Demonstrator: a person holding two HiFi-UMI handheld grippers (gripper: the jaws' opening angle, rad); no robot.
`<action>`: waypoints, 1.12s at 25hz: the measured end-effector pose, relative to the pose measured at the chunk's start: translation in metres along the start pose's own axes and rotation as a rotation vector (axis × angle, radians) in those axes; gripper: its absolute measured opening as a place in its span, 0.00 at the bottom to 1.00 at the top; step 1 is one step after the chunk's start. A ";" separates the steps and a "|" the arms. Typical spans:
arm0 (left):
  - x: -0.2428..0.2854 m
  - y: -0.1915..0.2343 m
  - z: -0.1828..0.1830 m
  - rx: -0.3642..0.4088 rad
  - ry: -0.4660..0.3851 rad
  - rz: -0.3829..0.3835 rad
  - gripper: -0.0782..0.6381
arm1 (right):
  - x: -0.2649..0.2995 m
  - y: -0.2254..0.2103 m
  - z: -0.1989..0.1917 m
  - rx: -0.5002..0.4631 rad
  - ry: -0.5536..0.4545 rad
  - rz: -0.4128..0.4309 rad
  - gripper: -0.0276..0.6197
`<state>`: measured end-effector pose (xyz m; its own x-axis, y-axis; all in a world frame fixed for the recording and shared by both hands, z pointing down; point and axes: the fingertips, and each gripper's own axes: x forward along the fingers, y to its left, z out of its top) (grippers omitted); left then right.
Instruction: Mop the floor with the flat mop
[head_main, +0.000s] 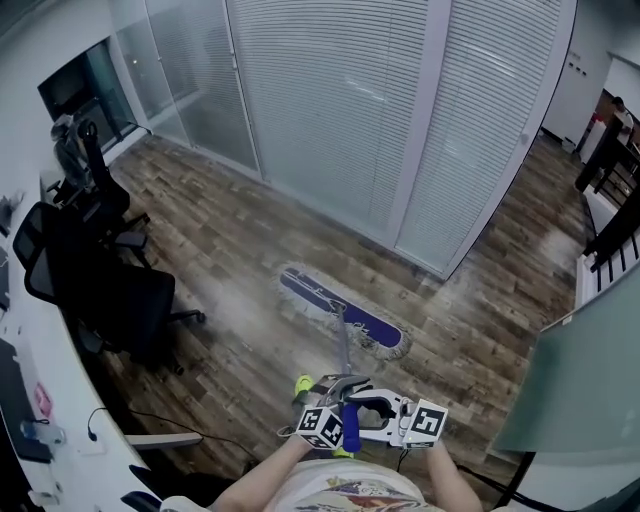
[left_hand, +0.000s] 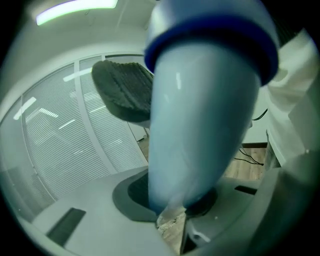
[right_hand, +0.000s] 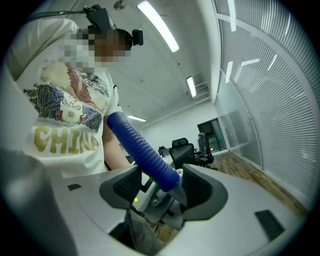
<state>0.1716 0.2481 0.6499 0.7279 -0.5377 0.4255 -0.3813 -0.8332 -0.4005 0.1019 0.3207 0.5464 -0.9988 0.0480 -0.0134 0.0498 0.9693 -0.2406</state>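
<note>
The flat mop's blue head (head_main: 340, 312) lies flat on the wood floor (head_main: 250, 240) in the head view, near the blinds, its thin pole (head_main: 344, 350) slanting back to me. Both grippers sit low in that view, close to my body. My left gripper (head_main: 335, 385) is shut on the pole; in the left gripper view (left_hand: 165, 150) the pale blue shaft (left_hand: 200, 110) fills the space between the dark pads (left_hand: 125, 95). My right gripper (head_main: 368, 412) comes in from the right, shut on the ribbed dark-blue grip (right_hand: 140, 145), which runs up from between its pads (right_hand: 200, 187).
Black office chairs (head_main: 110, 290) stand at the left beside a white desk (head_main: 40, 400), with a cable (head_main: 150, 420) on the floor. A glass wall with blinds (head_main: 400, 130) runs across the back. A frosted panel (head_main: 580, 380) stands at the right.
</note>
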 end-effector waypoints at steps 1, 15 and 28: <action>0.001 0.005 -0.004 0.002 0.003 -0.008 0.20 | 0.004 -0.006 0.000 -0.008 0.018 0.017 0.42; 0.048 0.176 -0.073 -0.026 -0.010 -0.087 0.26 | 0.071 -0.187 0.035 -0.007 0.074 -0.022 0.42; 0.097 0.378 -0.144 -0.025 -0.035 -0.116 0.26 | 0.147 -0.392 0.092 -0.013 -0.021 -0.126 0.42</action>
<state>0.0157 -0.1380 0.6567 0.7873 -0.4329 0.4390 -0.3073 -0.8928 -0.3292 -0.0646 -0.0743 0.5498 -0.9968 -0.0793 -0.0047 -0.0761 0.9703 -0.2294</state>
